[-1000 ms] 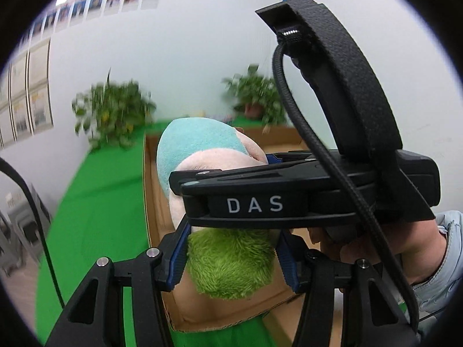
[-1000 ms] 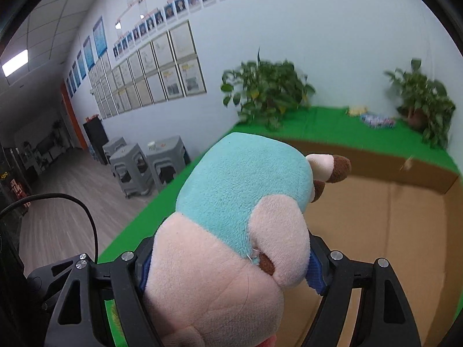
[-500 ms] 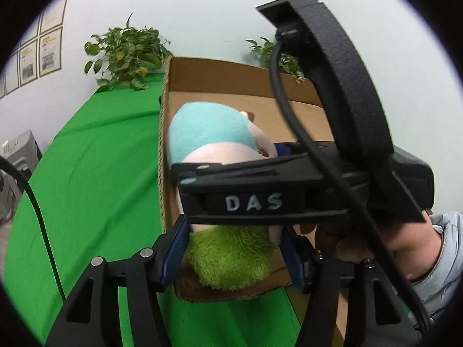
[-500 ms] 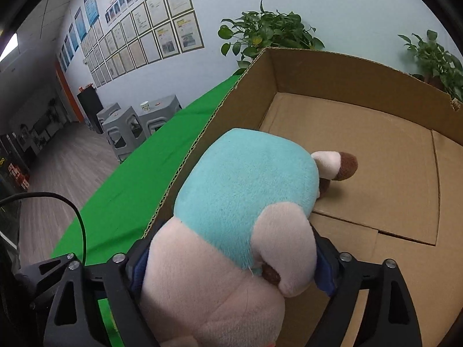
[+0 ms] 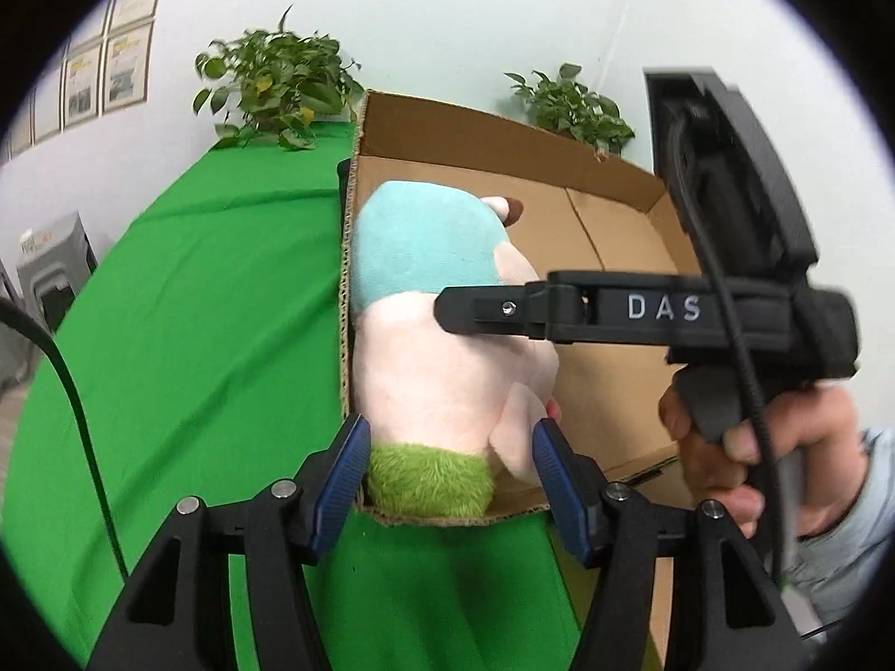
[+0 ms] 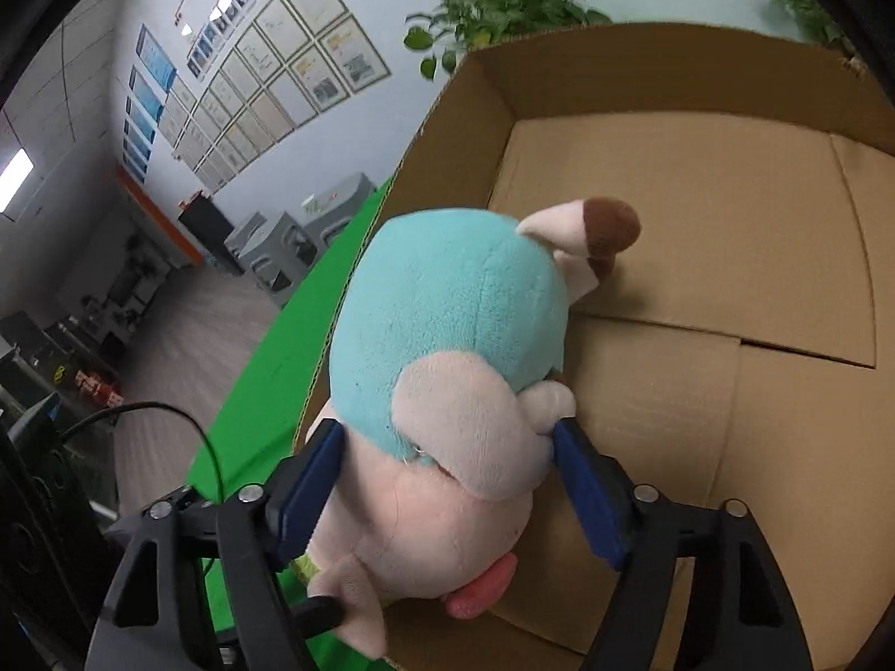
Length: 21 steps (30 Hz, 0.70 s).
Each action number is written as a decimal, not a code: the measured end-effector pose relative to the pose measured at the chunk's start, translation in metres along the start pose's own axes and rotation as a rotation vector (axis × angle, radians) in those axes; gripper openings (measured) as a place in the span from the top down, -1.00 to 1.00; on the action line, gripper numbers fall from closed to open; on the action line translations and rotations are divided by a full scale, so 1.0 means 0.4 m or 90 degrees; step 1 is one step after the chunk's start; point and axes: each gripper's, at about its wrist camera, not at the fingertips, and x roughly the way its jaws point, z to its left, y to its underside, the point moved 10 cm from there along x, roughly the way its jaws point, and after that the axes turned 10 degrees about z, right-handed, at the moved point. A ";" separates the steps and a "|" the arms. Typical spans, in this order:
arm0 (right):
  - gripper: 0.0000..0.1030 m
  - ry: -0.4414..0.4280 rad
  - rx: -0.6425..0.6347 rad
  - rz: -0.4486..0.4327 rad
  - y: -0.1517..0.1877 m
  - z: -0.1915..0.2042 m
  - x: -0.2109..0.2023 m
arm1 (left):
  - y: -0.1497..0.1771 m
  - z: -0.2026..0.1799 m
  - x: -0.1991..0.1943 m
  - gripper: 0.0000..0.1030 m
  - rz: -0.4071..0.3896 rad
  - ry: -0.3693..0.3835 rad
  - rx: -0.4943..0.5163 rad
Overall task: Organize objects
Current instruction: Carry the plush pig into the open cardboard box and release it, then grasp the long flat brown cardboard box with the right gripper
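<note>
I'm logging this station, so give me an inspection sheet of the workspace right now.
Surface: bright green cloth-covered table.
Job's things: pink, teal and green plush toy lies in the open brown cardboard box, against its left wall.
Clutter: nothing seen.
Grippers: left gripper open, pads astride the toy's green end; right gripper open around the toy's pink middle.
Cables: black cable over the cloth; another along the right gripper's handle.
Surroundings: two leafy potted plants, framed wall papers, grey stools.
</note>
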 end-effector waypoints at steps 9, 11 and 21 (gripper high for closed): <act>-0.40 -0.007 0.037 -0.032 0.006 0.003 0.032 | 0.008 -0.014 -0.020 -0.16 0.014 -0.025 -0.004; -0.47 -0.004 0.045 -0.033 0.009 0.006 0.037 | 0.013 -0.011 -0.045 -0.16 0.008 -0.043 -0.007; -0.99 0.129 0.057 -0.123 0.192 -0.065 -0.271 | 0.081 -0.082 -0.207 -0.30 -0.066 -0.111 0.008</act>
